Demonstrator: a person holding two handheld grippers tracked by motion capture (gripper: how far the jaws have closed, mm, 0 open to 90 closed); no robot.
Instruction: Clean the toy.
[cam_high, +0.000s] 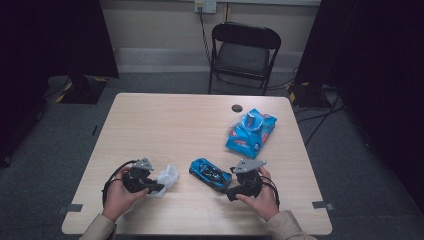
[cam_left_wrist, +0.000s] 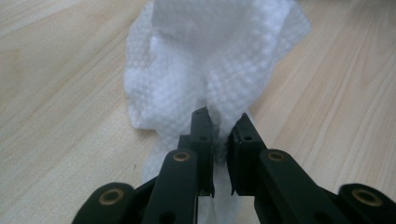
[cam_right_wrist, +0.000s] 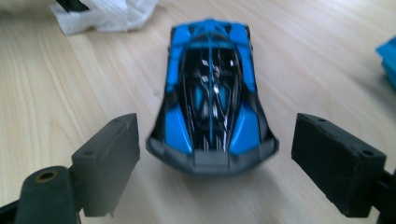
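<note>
A blue and black toy car lies on the wooden table near its front edge. My right gripper is just behind the car's rear, open wide, one jaw on each side of the car's tail and neither touching it. A crumpled white paper towel lies to the left of the car. My left gripper is shut on the near edge of that towel, which bunches between the jaws.
A blue wet-wipes pack lies at the right middle of the table, its corner showing in the right gripper view. A small dark round cap sits near the far edge. A black folding chair stands beyond the table.
</note>
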